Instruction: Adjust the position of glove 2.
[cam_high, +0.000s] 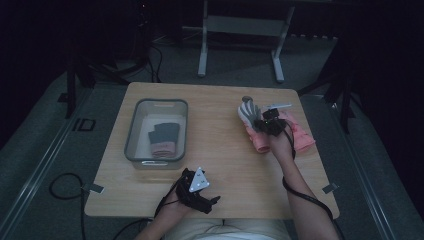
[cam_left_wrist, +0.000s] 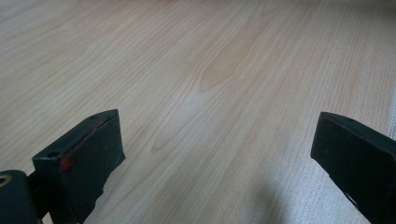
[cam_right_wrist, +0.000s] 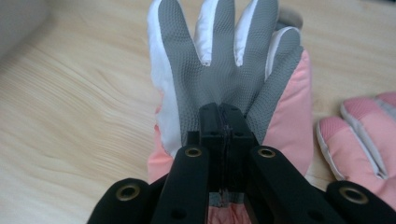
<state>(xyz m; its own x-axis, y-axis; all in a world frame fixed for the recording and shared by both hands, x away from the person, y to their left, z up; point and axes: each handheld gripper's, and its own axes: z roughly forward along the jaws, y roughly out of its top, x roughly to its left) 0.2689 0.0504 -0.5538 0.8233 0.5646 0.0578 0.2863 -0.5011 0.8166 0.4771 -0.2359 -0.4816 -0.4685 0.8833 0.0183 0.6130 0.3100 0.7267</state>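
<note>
A pale wooden desk (cam_high: 225, 165) with rounded corners and fine straight grain sits on grey carpet in a dim room, seen from the high view. Toward its left side stands a clear plastic bin (cam_high: 131, 134), rectangular with rounded corners, holding a folded glove with a dark grey palm and a pink cuff (cam_high: 163, 139).

On the right half of the desk lie two more padded gloves. The nearer one, the grey-palmed glove (cam_high: 248, 114), lies palm up with fingers pointing away from the person; the right gripper view shows what the high view cannot: its palm (cam_right_wrist: 224, 70) is dotted, rubbery grey fabric edged with white panels, on a puffy pink body. Just beside it, apart from it, the pink glove (cam_right_wrist: 364, 140) lies back up, quilted pink with a pale stripe.

The right hand-held gripper (cam_high: 268, 125) rests over the grey-palmed glove; in the right gripper view its black jaws are pressed together on a pinch of the grey palm fabric near the heel of the glove (cam_right_wrist: 223, 121).

The left hand-held gripper (cam_high: 200, 192), topped by a grey three-cornered plate, sits near the front edge of the desk. The left gripper view shows its jaws spread wide over bare wood (cam_left_wrist: 210, 93), nothing between them
</note>
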